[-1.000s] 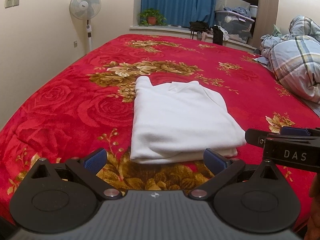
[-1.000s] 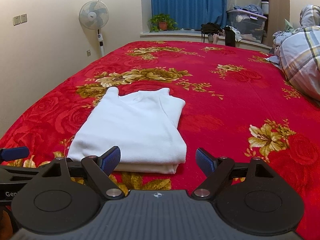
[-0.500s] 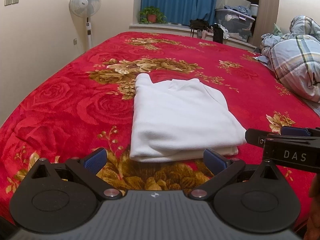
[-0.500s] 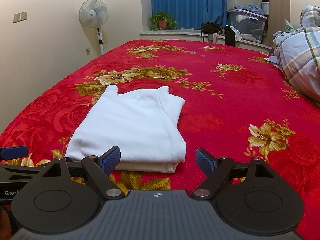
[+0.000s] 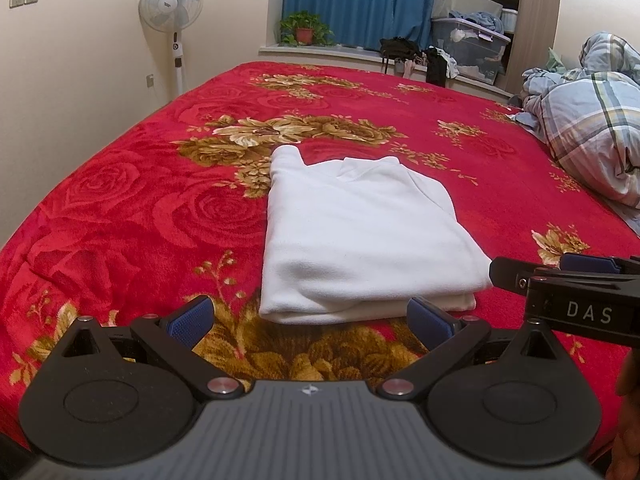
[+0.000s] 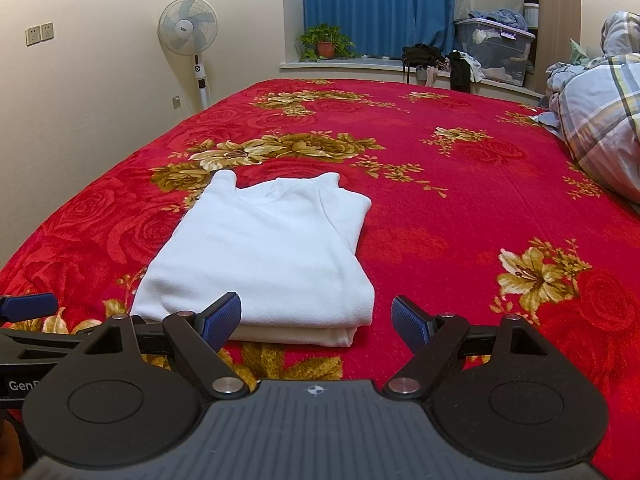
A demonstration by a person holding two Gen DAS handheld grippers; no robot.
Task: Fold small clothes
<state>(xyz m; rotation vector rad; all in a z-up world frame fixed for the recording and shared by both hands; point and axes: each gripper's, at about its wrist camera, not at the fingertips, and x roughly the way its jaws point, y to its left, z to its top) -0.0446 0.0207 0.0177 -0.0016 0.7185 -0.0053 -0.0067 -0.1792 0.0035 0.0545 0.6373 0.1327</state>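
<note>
A white garment [image 5: 360, 236] lies folded into a neat rectangle on the red floral blanket [image 5: 120, 208]; it also shows in the right wrist view [image 6: 264, 256]. My left gripper [image 5: 310, 320] is open and empty, held just short of the garment's near edge. My right gripper [image 6: 316, 322] is open and empty, near the garment's front right corner. The right gripper shows from the side at the right edge of the left wrist view [image 5: 568, 280], and one left fingertip [image 6: 28, 306] shows at the left edge of the right wrist view.
A rumpled plaid quilt [image 5: 592, 128] lies at the bed's right side. A standing fan [image 5: 170, 8] is by the left wall. A potted plant [image 5: 306, 30], bags and storage bins [image 5: 468, 44] sit along the window ledge beyond the bed.
Both grippers have drawn slightly back and up from the folded garment. The garment has not moved.
</note>
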